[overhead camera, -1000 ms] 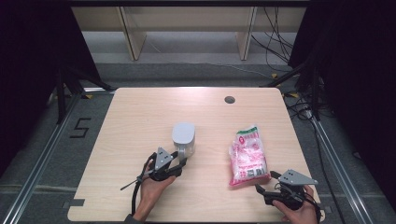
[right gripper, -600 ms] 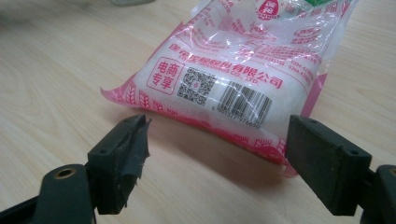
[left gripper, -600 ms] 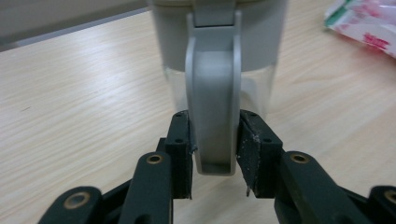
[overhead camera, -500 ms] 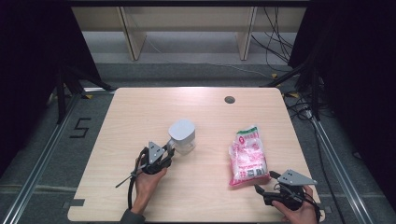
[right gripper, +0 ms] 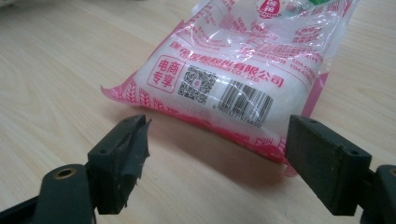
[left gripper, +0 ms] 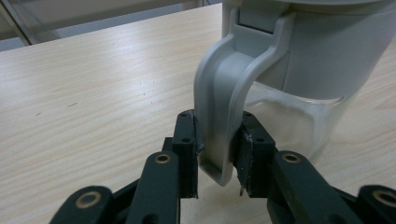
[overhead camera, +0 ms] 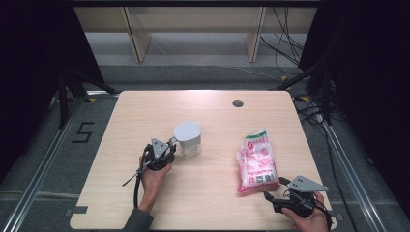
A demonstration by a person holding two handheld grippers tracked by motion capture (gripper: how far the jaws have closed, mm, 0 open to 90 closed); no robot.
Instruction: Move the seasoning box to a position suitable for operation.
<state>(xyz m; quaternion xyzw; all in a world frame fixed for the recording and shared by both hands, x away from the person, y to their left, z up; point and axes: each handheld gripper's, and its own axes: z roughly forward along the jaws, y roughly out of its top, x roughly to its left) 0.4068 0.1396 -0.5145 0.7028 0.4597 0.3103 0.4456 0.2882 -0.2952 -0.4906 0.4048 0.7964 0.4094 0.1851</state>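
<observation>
Left claw [overhead camera: 170,145]: black body, grey three-cornered plate on top, black cable trailing back along the forearm, dark grey sleeve [overhead camera: 137,221] at the wrist. In the left gripper view, two black jaws with flat block pads, small screw holes in the pads, brass-coloured rivets at the linkage joints. Right claw [overhead camera: 271,197]: same black build, grey triangular plate with small holes, black cable behind the hand. In the right gripper view, black block pads, the left one with torn, frayed black covering, and a brass rivet on each arm
</observation>
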